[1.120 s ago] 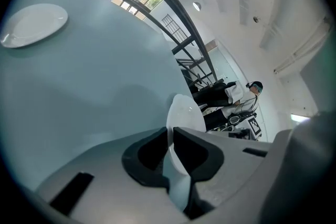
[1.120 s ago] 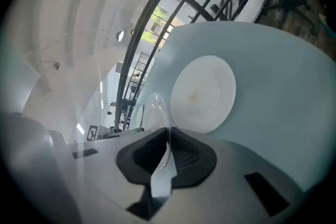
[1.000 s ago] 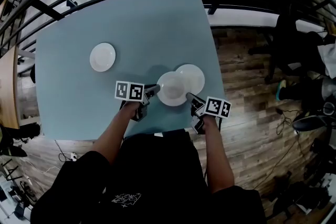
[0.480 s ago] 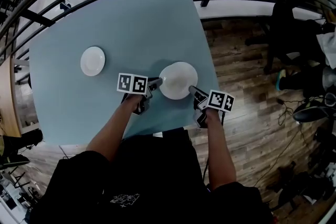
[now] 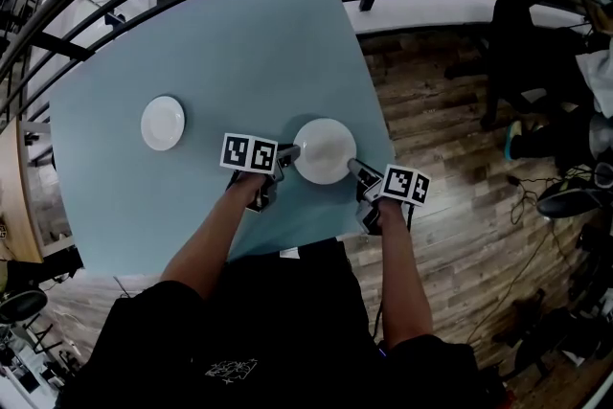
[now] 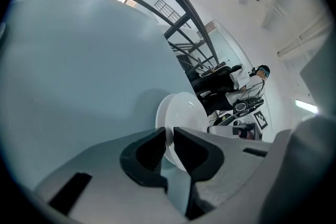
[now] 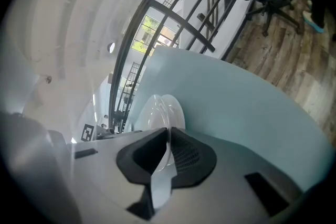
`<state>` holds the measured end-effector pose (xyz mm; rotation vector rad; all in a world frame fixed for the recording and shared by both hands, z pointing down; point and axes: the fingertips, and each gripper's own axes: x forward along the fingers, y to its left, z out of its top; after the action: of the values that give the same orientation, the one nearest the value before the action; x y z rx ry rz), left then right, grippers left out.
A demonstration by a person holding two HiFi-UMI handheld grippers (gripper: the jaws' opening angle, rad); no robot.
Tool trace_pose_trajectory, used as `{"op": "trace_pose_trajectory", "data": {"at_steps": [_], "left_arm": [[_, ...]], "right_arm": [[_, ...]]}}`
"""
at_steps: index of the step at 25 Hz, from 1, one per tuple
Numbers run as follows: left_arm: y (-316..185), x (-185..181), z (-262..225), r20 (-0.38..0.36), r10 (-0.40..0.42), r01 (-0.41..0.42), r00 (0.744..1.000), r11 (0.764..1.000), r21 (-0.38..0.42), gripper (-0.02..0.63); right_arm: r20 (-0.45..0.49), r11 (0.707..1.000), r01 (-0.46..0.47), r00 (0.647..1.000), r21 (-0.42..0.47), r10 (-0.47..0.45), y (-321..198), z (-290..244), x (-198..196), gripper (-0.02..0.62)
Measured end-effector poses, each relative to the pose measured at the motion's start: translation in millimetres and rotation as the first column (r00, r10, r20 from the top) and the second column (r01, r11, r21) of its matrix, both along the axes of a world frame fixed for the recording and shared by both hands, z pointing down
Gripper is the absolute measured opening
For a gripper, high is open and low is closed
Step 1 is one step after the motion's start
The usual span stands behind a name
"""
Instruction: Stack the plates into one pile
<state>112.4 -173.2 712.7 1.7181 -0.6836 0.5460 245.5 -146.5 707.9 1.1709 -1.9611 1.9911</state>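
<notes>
1. Now, your left tongs (image 5: 290, 151) are clamped on the left rim of the white plate (image 5: 324, 151), and your right tongs (image 5: 354, 168) are clamped on its right rim, close to the right edge of the bench (image 5: 239, 43)
2. A second rim (image 6: 158, 115) shows just behind it in the left gripper view, probably another plate underneath; whether the two touch I cannot tell
3. A lone plate (image 5: 162, 123) lies well apart to the left
4. Expect the held plate to be stiff, glazed, slippery and breakable, yet light enough for two rim grips; keep hold of opposite rims, keep it level and lower it gently, since a tilt could let it slip from the pads
</notes>
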Motion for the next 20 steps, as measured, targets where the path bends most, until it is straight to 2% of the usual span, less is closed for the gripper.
{"op": "trace_pose_trajectory", "data": {"at_steps": [4,10,16,20], "left_arm": [[2.4,0.8,3.7,0.019,0.02,-0.02,1.0,1.0,-0.001,0.043],[-1.6,-3.9,1.9,0.023,-0.002,0.002,1.0,1.0,0.001,0.043],[0.5,-2.6,5.9,0.036,-0.002,0.002,0.999,1.0,0.001,0.043],[0.5,-2.7,5.1,0.035,-0.007,0.007,0.999,1.0,0.001,0.043]], "right_arm": [[-0.003,1.0,-0.008,1.0,0.003,0.008,-2.2,3.1,2.6,0.026],[-0.019,0.999,-0.032,0.999,0.011,0.032,-8.5,-0.5,10.0,0.023],[-0.11,0.998,0.057,0.992,0.027,-0.054,-9.3,0.7,3.8,0.025],[-0.227,0.985,0.168,0.962,0.051,-0.152,-10.2,-2.0,-1.6,0.037]]}}
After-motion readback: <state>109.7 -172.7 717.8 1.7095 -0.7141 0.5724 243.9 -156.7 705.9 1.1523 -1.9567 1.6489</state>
